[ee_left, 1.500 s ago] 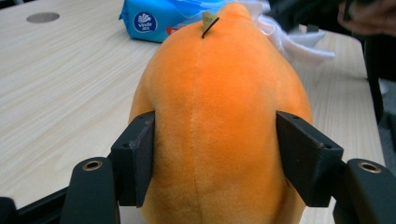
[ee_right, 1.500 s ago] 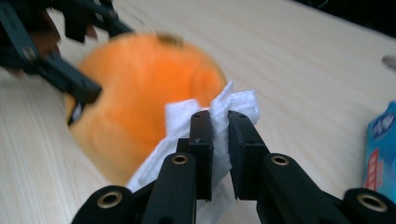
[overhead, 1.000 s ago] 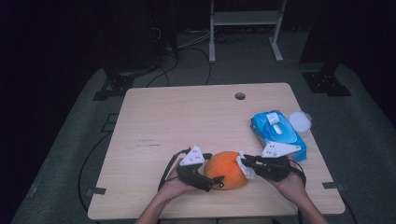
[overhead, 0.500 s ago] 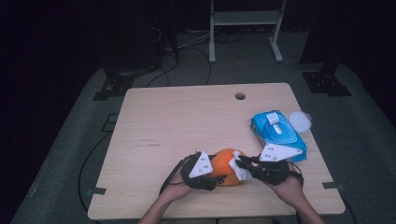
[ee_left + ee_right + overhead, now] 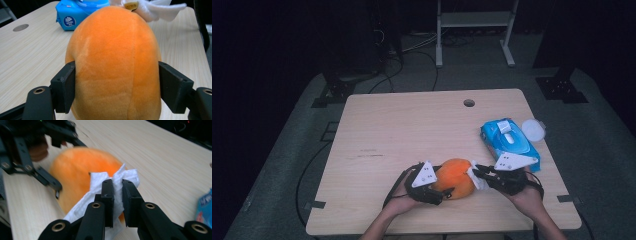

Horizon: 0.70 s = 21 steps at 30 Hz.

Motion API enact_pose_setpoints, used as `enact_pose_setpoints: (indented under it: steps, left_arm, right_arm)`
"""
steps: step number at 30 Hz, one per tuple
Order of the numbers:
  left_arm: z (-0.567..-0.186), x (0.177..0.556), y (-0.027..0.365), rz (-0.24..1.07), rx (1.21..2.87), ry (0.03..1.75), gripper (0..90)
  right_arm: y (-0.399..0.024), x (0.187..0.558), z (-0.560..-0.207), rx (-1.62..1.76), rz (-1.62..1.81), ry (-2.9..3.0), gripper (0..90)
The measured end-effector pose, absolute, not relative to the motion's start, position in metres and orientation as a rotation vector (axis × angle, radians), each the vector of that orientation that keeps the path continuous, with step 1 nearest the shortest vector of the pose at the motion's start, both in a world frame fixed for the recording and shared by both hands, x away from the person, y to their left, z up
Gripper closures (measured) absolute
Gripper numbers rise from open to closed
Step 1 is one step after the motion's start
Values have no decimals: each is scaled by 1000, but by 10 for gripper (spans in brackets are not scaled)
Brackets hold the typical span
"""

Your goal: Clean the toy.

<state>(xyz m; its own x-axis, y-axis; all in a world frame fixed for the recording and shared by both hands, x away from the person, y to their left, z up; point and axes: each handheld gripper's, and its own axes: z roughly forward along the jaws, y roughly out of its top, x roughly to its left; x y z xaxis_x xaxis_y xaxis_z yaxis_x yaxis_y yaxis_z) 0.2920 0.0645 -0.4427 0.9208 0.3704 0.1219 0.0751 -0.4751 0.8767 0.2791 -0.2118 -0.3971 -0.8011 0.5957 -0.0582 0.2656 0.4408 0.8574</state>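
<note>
The surface (image 5: 412, 130) is unchanged from the earlier high views: its far and left parts lie bare, and all items stay grouped along the near and right edges.

The orange plush toy (image 5: 455, 177) remains near the front edge, slightly right of centre. It has shifted little, with only a slight turn between the two grippers.

The left gripper (image 5: 432, 189) has changed most. A second ago it stood just left of the toy with its jaws wide. It now sits against the toy's left end. The jaws closed on the toy and have just been opening a little again. In the left gripper view both pads (image 5: 66, 87) press the plush flanks, so the toy is gripped between them.

The right gripper (image 5: 477, 174) holds its place at the toy's right end. Its jaws are closed on a white wipe (image 5: 107, 185), which lies against the toy's surface.

The blue wipes pack (image 5: 510, 141) lies at the right edge, just beyond the right gripper and unmoved. A small white lid (image 5: 533, 130) lies beside it at the edge, also unmoved.

Open room is ample toward the far side and the left. Room is tight at the front edge, and the pack limits it on the right.
</note>
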Motion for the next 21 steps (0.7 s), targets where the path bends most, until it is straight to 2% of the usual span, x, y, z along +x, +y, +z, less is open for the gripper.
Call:
enact_pose_setpoints:
  steps: [5, 10, 15, 21]
  left_arm:
    - [-444, 289, 65, 373, 2058, 283, 261]
    - [-446, 294, 70, 344, 2046, 310, 258]
    - [-444, 292, 67, 367, 2055, 281, 259]
    - [-444, 288, 64, 392, 2080, 228, 259]
  right_arm:
    - [-208, 279, -392, 719, 1344, 2337, 796]
    - [-223, 288, -404, 798, 1347, 2355, 796]
    - [-231, 290, -401, 825, 1350, 2345, 796]
    - [-207, 282, -389, 717, 1356, 2345, 795]
